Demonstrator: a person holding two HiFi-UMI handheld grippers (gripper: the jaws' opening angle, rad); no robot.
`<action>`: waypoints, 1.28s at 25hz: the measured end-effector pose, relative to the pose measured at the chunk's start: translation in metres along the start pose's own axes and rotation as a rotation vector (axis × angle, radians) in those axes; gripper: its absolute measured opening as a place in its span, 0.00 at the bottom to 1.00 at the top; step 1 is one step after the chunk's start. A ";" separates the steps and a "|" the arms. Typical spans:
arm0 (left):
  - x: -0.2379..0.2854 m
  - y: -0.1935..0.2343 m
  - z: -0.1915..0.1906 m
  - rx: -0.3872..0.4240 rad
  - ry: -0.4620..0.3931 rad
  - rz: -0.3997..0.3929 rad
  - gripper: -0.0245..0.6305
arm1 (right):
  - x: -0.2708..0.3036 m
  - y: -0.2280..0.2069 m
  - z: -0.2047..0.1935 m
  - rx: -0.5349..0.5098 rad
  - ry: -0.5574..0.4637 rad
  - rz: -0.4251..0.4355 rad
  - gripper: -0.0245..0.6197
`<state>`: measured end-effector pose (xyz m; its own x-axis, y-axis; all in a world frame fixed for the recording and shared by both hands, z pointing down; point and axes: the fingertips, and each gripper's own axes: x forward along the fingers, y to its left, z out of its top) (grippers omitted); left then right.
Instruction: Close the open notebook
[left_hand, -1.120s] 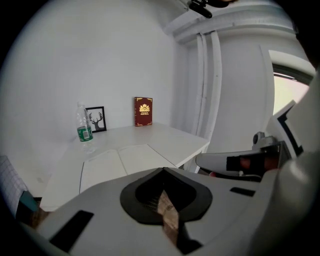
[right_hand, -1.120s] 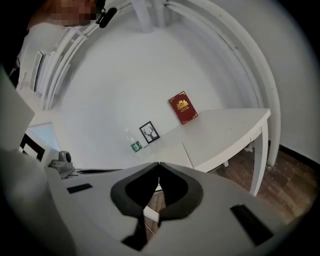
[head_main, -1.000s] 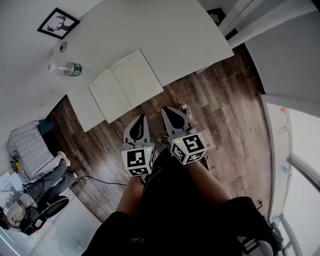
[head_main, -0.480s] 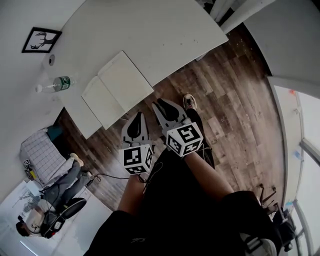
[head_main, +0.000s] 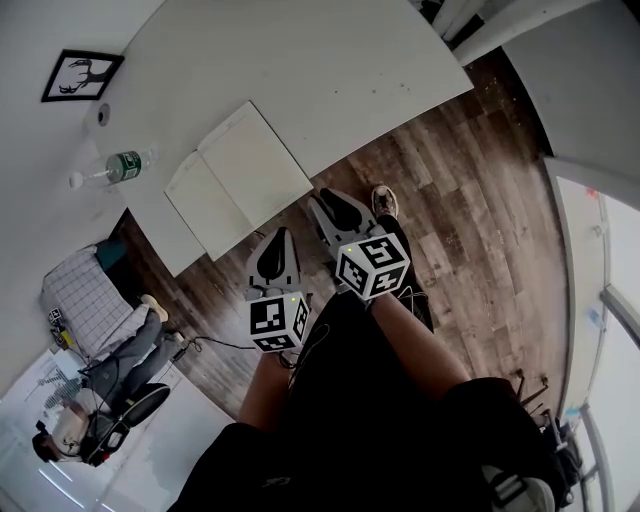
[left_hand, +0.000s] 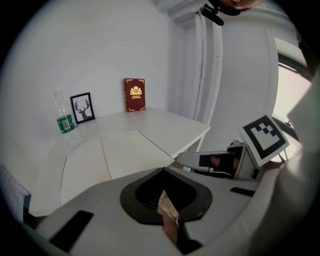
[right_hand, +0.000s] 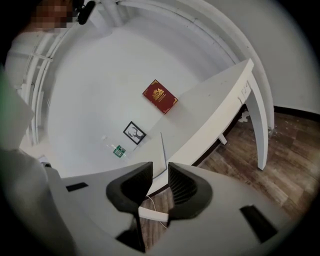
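The open notebook (head_main: 240, 188) lies flat with blank pages on the white table (head_main: 330, 70), close to its near edge. It fills the middle of the left gripper view as the notebook (left_hand: 112, 159). My left gripper (head_main: 277, 243) hangs over the floor just short of that edge, its tips (left_hand: 163, 168) meeting, nothing held. My right gripper (head_main: 330, 200) is beside the notebook's near right corner. Its jaws (right_hand: 160, 165) have just been opening and stand apart with nothing between them. It also shows in the left gripper view as the right gripper (left_hand: 210, 161).
A water bottle (head_main: 115, 165) and a framed deer picture (head_main: 78, 74) stand at the table's far left. A red book (left_hand: 134, 94) leans on the wall behind. Below me are wooden floor (head_main: 470, 170), my legs and a shoe (head_main: 382, 202). A seated person (head_main: 110, 370) is lower left.
Both grippers have sunk and drawn closer to the notebook's near edge, the right one most. The notebook has not moved.
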<state>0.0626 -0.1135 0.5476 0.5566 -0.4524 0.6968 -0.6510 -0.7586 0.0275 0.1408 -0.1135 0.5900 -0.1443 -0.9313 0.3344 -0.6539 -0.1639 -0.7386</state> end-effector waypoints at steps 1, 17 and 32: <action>0.001 0.001 0.000 -0.004 0.003 0.003 0.04 | 0.002 -0.002 0.000 0.004 0.003 0.001 0.18; 0.009 0.003 0.000 -0.060 0.013 0.033 0.04 | 0.022 -0.008 -0.005 0.049 0.053 0.040 0.18; -0.019 0.021 0.002 -0.153 -0.065 0.103 0.04 | 0.008 0.039 0.025 -0.331 0.024 0.069 0.10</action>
<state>0.0391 -0.1219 0.5329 0.5121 -0.5571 0.6538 -0.7742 -0.6290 0.0703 0.1327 -0.1349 0.5494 -0.2110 -0.9281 0.3068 -0.8471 0.0170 -0.5311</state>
